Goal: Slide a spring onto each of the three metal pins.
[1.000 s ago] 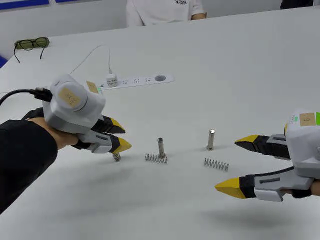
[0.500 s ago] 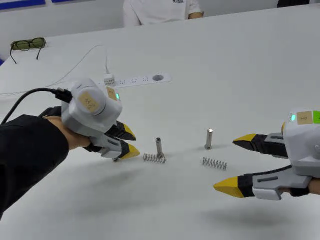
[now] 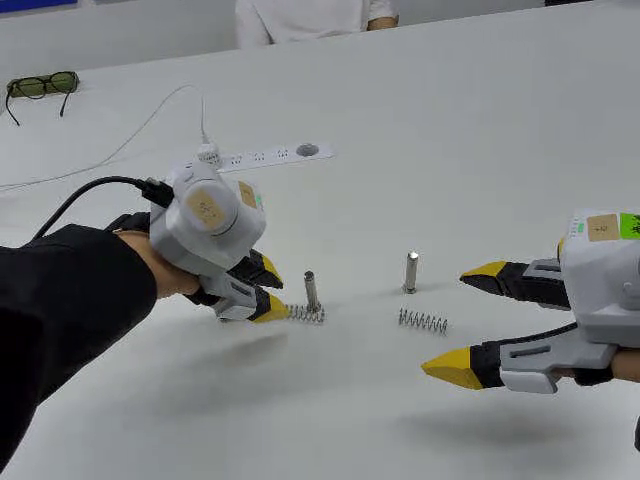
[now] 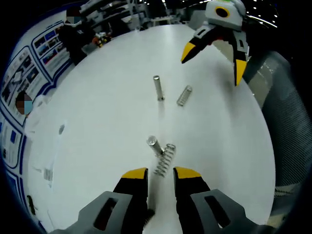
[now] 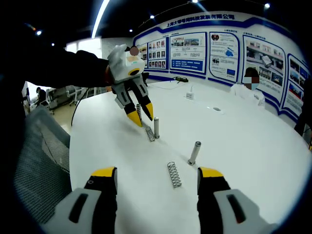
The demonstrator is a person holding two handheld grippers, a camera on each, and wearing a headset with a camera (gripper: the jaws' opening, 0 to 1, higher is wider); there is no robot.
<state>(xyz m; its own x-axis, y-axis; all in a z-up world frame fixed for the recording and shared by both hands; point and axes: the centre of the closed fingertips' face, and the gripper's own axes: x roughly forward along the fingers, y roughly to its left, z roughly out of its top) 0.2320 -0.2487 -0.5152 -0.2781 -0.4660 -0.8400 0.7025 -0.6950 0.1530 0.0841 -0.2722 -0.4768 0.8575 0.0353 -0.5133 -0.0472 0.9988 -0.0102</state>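
One spring (image 4: 165, 160) lies just ahead of the left hand-held gripper (image 4: 161, 173), pointing along its slightly open, empty jaws; the right hand-held gripper (image 5: 157, 171), wide open, is farther from it

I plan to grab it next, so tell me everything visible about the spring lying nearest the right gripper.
The small silvery wire coil spring is evenly wound. It lies on its side on the white table, beside an upright metal pin but apart from it. Nothing touches it; the open right gripper is short of it.
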